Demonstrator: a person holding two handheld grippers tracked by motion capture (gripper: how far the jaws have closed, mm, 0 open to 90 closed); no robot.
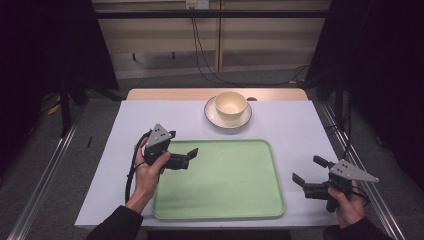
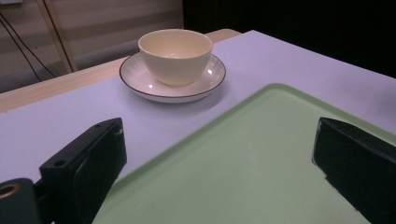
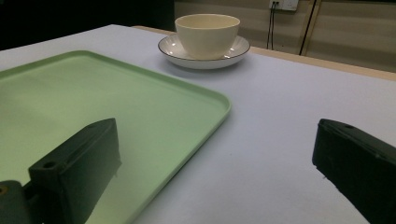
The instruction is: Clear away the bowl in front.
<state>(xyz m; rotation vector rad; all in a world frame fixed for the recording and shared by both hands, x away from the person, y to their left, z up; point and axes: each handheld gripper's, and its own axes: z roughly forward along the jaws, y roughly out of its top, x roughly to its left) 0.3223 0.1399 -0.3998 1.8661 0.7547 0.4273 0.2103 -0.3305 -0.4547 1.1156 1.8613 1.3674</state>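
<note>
Both hand-held grippers, left (image 1: 187, 156) and right (image 1: 307, 171), gape empty beside a flat green plastic tray (image 1: 225, 180); cream ceramic bowl (image 1: 230, 104) upper centre.

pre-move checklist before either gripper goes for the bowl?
1. Left gripper open, holding nothing: ok.
2. Right gripper open, holding nothing: ok.
3. Bowl upright on plate: ok.
4. Tray bare, room to set things down: ok.
5. Path from left gripper to bowl free of other things: ok.
6. Bowl centred on plate: cannot tell; it looks about centred.
</note>
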